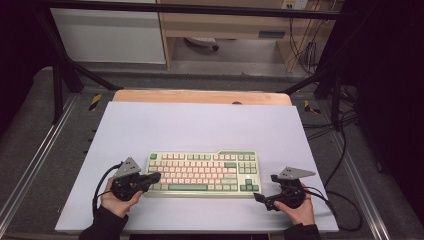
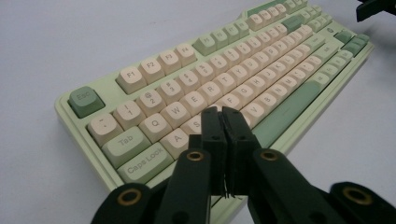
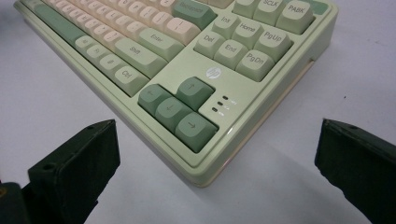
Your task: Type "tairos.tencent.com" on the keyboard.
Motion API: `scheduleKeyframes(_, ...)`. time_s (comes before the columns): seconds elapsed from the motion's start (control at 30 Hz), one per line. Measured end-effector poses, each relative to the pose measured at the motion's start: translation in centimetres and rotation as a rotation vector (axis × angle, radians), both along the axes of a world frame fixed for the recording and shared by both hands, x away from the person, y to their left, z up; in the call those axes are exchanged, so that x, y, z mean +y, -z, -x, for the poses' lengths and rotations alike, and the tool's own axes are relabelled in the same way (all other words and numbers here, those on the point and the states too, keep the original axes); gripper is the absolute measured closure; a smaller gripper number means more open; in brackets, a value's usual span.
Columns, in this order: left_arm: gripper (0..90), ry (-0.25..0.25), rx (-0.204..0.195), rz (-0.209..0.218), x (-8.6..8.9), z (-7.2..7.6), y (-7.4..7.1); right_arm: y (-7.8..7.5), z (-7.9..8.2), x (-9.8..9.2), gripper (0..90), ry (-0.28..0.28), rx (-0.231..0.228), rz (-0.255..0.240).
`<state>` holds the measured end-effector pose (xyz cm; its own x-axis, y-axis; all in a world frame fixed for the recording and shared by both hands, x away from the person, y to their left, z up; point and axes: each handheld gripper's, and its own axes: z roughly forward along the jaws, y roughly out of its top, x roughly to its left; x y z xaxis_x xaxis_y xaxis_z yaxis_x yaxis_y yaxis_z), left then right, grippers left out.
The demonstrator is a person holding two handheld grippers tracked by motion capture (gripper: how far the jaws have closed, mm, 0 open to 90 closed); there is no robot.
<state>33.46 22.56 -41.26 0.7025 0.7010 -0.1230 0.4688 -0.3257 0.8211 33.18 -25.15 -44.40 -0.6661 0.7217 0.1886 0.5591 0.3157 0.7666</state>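
A pale green keyboard [image 1: 200,172] with cream and dark green keys lies flat on the white mat, near its front edge. My left gripper [image 1: 151,178] rests over the keyboard's left front corner. In the left gripper view the keyboard [image 2: 210,70] stretches away, and my left gripper [image 2: 223,114] is shut with nothing between its jaws, its tips just above the A and S keys. My right gripper [image 1: 265,188] sits beside the keyboard's right front corner. In the right gripper view the jaws of my right gripper [image 3: 217,135] stand wide open on either side of that corner of the keyboard [image 3: 163,46], by the arrow keys.
The white mat [image 1: 200,125] covers a wooden table [image 1: 200,96]. Black frame bars [image 1: 60,85] rise at both sides. Cables [image 1: 345,200] trail off the mat's right edge. There is free mat behind the keyboard and at both of its ends.
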Motion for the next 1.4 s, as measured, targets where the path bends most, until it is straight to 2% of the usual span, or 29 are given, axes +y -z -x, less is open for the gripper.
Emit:
scheduleKeyframes(0.73, 89.9, 0.036, 0.012, -0.032, -3.2, -1.5, -0.2, 0.1, 0.0, 0.0, 0.6, -0.003, -0.001, 0.01)
scheduleKeyframes(1.4, 90.0, 0.038, 0.012, -0.048, -6.3, -3.5, 0.2, 0.1, -0.1, 0.0, 0.5, -0.004, -0.001, 0.01)
